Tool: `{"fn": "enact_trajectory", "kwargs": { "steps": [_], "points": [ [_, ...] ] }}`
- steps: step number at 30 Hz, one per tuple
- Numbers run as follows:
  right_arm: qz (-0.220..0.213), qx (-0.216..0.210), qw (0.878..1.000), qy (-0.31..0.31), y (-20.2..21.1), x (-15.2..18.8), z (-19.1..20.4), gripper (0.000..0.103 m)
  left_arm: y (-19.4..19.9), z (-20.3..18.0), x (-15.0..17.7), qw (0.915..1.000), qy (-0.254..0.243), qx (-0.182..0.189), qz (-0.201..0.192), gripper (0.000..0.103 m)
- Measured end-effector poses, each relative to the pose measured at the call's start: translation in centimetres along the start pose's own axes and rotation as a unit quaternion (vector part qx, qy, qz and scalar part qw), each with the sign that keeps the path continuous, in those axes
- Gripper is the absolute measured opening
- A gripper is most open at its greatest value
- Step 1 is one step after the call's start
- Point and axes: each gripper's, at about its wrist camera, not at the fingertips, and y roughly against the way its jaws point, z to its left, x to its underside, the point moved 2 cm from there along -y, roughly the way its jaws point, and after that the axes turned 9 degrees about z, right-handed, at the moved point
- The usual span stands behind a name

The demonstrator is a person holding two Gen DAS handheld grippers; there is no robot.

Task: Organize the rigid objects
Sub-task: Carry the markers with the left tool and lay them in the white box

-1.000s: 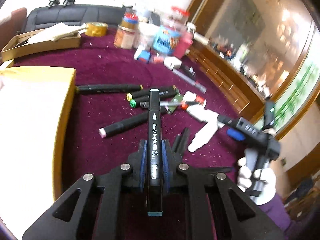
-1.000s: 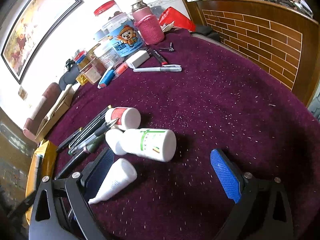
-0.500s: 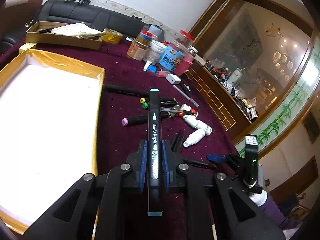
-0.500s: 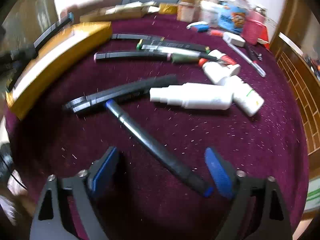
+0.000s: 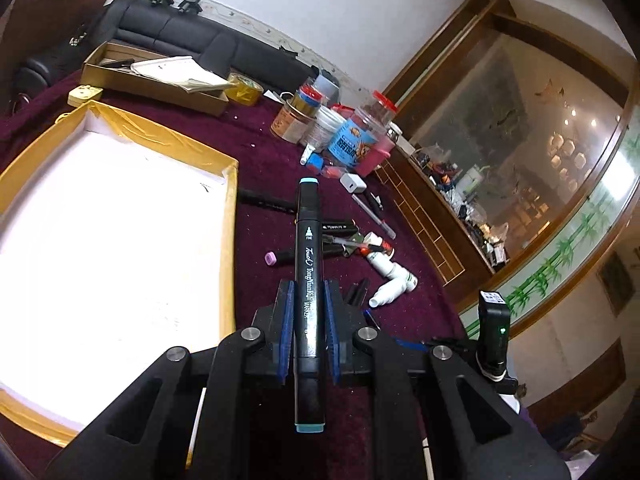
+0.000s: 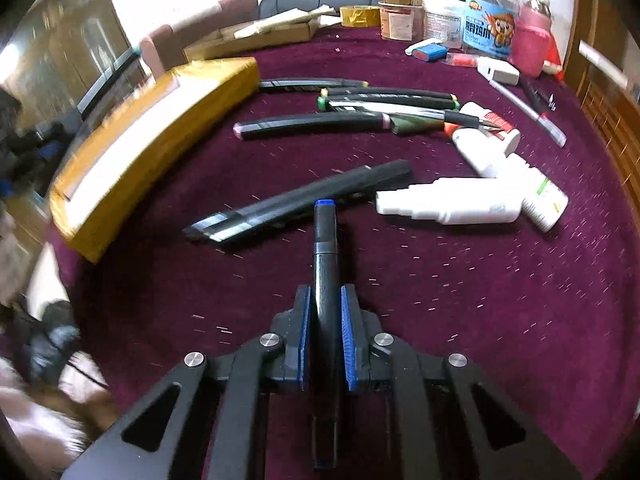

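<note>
My left gripper (image 5: pixel 307 304) is shut on a black marker with light-blue caps (image 5: pixel 308 256), held high above the purple table, beside the gold-rimmed white box (image 5: pixel 231 216). My right gripper (image 6: pixel 325 312) is shut on a black marker with a blue cap (image 6: pixel 325 240), close above the cloth. Ahead of it lie a black utility knife (image 6: pixel 296 204), a pink-capped marker (image 6: pixel 312 125), more markers (image 6: pixel 388 98) and white bottles (image 6: pixel 452 206). The same pile shows in the left wrist view (image 5: pixel 344 240).
Jars and tins (image 6: pixel 480 24) stand at the table's back, with a white adapter (image 6: pixel 498 72) and a silver pen (image 6: pixel 528 114). A cardboard box with papers (image 5: pixel 152 80) and a tape roll (image 5: pixel 244 88) lie at the far edge. The gold box side (image 6: pixel 152 128) is left.
My right gripper has closed on the blue-capped marker, which now lines up between the pads. My left gripper has risen higher with its marker and shifted toward the white box.
</note>
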Motion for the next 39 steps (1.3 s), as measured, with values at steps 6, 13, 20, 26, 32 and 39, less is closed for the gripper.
{"fn": "enact_trajectory", "kwargs": {
  "steps": [6, 13, 20, 26, 32, 39],
  "points": [
    [-0.034, -0.131, 0.990, -0.042, 3.1, -3.0, 1.5, 0.013, 1.2, 1.9, -1.9, 0.9998, 0.016, -0.015, 0.002, 0.012],
    [-0.019, -0.230, 0.970, -0.075, 1.0, -11.5, 6.8, 0.013, -0.7, 5.1, -6.0, 0.9976, 0.042, -0.050, 0.024, 0.012],
    [0.020, -0.205, 0.972, -0.115, -5.8, -19.4, 12.3, 0.013, -5.2, 9.8, -8.1, 0.9908, 0.110, -0.057, 0.053, 0.012],
    [0.034, -0.148, 0.980, -0.130, -9.2, -22.3, 13.1, 0.013, -7.5, 12.3, -8.0, 0.9857, 0.149, -0.043, 0.066, 0.012],
    [0.033, -0.110, 0.984, -0.133, -9.9, -22.6, 12.7, 0.013, -7.9, 13.1, -8.0, 0.9838, 0.164, -0.032, 0.064, 0.012],
    [-0.002, -0.093, 0.989, -0.117, -7.8, -22.1, 12.4, 0.032, -6.4, 12.9, -7.9, 0.9827, 0.176, -0.035, 0.048, 0.021]
  ]
}}
